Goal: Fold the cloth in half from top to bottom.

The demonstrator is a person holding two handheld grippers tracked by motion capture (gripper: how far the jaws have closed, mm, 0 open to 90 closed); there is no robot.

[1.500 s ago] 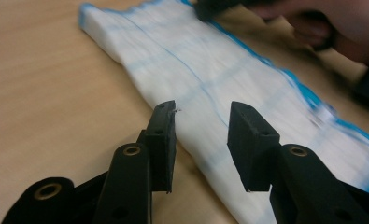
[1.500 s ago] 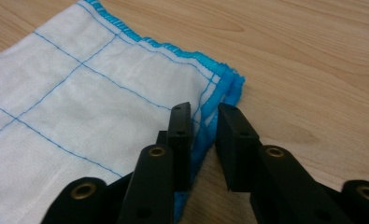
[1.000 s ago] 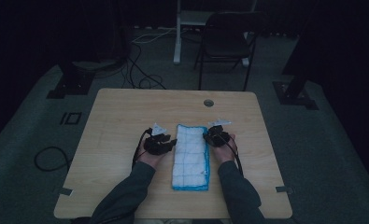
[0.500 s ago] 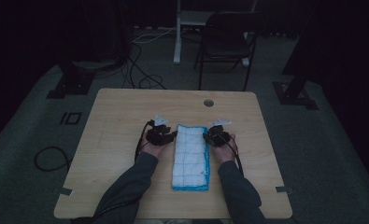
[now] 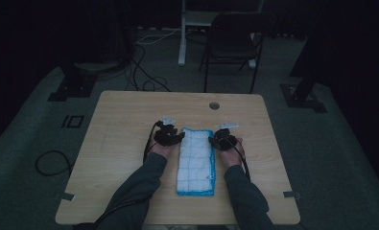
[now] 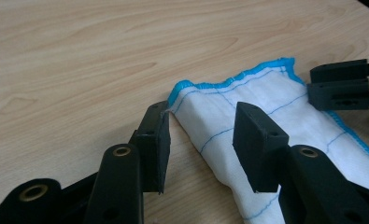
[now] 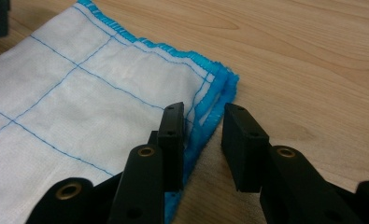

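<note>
A white cloth (image 5: 195,160) with blue stitched edging and thin blue grid lines lies folded into a long strip at the middle of the wooden table (image 5: 124,120). My left gripper (image 5: 170,135) is at the strip's far left corner and my right gripper (image 5: 221,138) at its far right corner. In the left gripper view the gripper (image 6: 203,135) is open, its jaws straddling the raised folded corner of the cloth (image 6: 219,116). In the right gripper view the gripper (image 7: 205,123) is open with a narrower gap, and the blue edge (image 7: 210,112) lies between the jaws.
The table has a round cable hole (image 5: 214,105) near its far edge. A dark chair (image 5: 235,43) and a white post stand beyond the table, with cables (image 5: 144,81) on the floor. The other gripper's jaws (image 6: 345,86) show at the right in the left gripper view.
My left gripper has moved forward along the cloth's left edge to its far corner. The right gripper and the cloth have stayed where they were.
</note>
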